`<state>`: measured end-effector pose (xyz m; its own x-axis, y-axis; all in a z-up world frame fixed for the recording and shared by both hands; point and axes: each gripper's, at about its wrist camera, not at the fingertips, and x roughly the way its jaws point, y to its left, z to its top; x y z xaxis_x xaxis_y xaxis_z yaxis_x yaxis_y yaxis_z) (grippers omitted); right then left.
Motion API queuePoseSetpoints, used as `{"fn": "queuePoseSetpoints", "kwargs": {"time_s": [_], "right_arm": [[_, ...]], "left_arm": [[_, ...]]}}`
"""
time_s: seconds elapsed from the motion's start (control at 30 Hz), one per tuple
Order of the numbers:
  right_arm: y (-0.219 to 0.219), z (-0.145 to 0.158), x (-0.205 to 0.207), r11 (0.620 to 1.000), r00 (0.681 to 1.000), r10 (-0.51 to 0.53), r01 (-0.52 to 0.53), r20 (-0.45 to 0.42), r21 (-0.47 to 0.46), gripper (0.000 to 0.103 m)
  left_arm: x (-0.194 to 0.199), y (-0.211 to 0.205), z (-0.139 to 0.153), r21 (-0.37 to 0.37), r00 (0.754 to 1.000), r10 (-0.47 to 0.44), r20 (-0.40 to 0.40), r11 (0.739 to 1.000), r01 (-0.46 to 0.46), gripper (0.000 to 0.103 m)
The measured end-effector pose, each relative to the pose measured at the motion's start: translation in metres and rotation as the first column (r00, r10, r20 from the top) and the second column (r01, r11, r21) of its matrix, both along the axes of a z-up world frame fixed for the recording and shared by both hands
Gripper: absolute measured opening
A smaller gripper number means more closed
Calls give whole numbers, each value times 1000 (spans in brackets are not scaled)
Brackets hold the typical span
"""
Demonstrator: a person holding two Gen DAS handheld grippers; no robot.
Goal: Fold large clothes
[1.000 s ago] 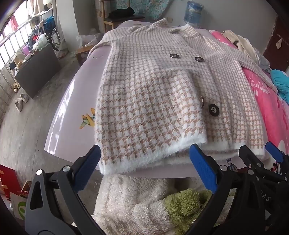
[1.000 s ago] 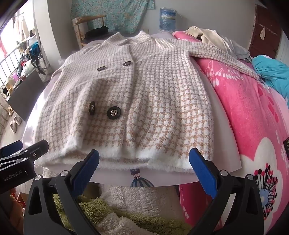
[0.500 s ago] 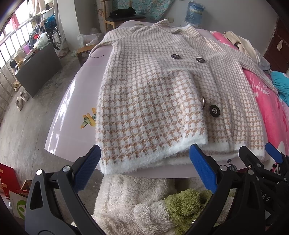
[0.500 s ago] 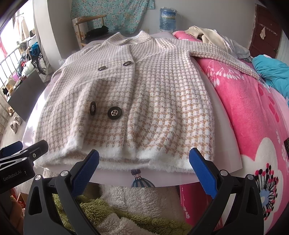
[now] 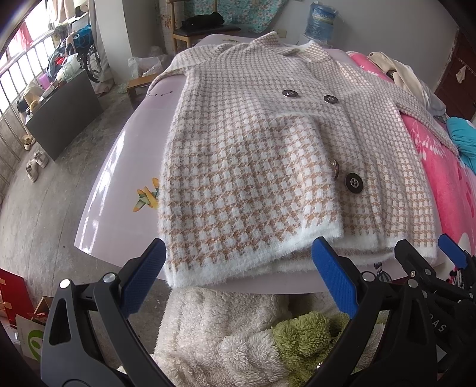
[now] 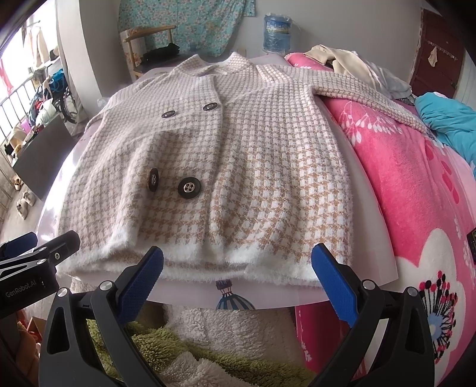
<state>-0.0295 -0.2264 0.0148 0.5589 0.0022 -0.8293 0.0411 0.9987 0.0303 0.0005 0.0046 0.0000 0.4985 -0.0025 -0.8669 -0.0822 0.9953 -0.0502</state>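
Observation:
A beige and white houndstooth cardigan (image 5: 267, 154) with dark buttons (image 5: 353, 183) lies flat, front up, on a pale lilac table (image 5: 113, 190). It also shows in the right wrist view (image 6: 253, 166). Its left sleeve is folded across the front; its right sleeve (image 6: 369, 95) stretches out over the pink blanket. My left gripper (image 5: 238, 271) is open and empty, just short of the white hem. My right gripper (image 6: 238, 274) is open and empty at the hem too, to the right of the left one.
A pink flowered blanket (image 6: 416, 193) covers the bed to the right, with a blue cloth (image 6: 446, 119) and cream clothes (image 6: 351, 62) on it. Fluffy cream and green fabric (image 5: 238, 333) lies below the table's near edge. A chair (image 5: 202, 26) and water jug (image 5: 319, 20) stand beyond the table.
Both grippers have crept slightly forward toward the cardigan's hem. The cardigan has not moved and both grippers stay open.

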Motion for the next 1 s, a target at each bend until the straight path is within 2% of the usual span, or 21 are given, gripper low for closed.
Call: {"fn": "queuePoseSetpoints", "kwargs": {"time_s": [1.0], "right_arm": [[-1,2,1,1000,1000,-5,5,3,-2,97]], "left_arm": [[0,1,-1,3,1000,-1,5,1000,1,95]]}}
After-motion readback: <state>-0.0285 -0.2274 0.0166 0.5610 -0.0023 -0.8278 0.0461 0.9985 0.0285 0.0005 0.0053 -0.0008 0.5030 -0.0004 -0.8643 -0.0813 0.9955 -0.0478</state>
